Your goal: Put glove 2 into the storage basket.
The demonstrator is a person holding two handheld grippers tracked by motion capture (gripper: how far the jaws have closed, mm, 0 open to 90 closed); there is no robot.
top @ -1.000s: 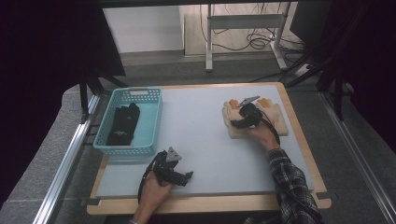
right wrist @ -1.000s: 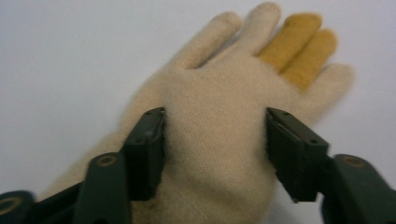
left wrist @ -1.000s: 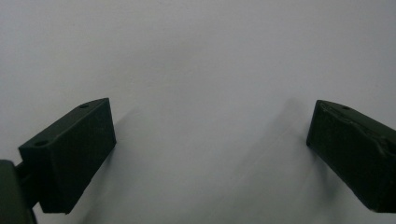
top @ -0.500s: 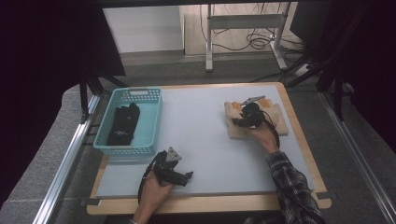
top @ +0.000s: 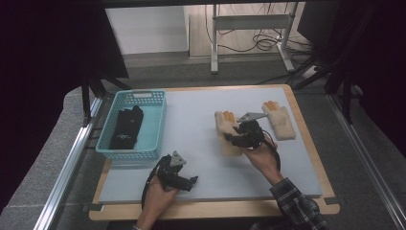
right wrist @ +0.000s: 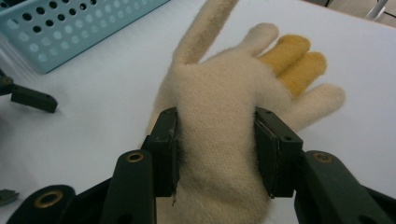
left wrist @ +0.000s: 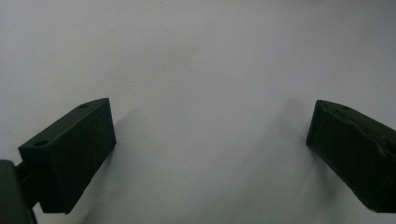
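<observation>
Cream woollen glove with two yellow fingers lies near the middle of the pale grey table mat, clamped across its palm by the right gripper. At the far left, a turquoise plastic basket holds a black folded cloth. The left gripper rests near the mat's front edge, its jaws wide apart on nothing. A second cream glove lies at the right.

Glove: fuzzy cream knit cloth, yellow fingertips. Second glove: same fuzzy cloth. Basket: pale blue perforated plastic. Desk: smooth matt grey top, wood edge. Right gripper jaws: matt black plastic, brass-coloured rivets.
</observation>
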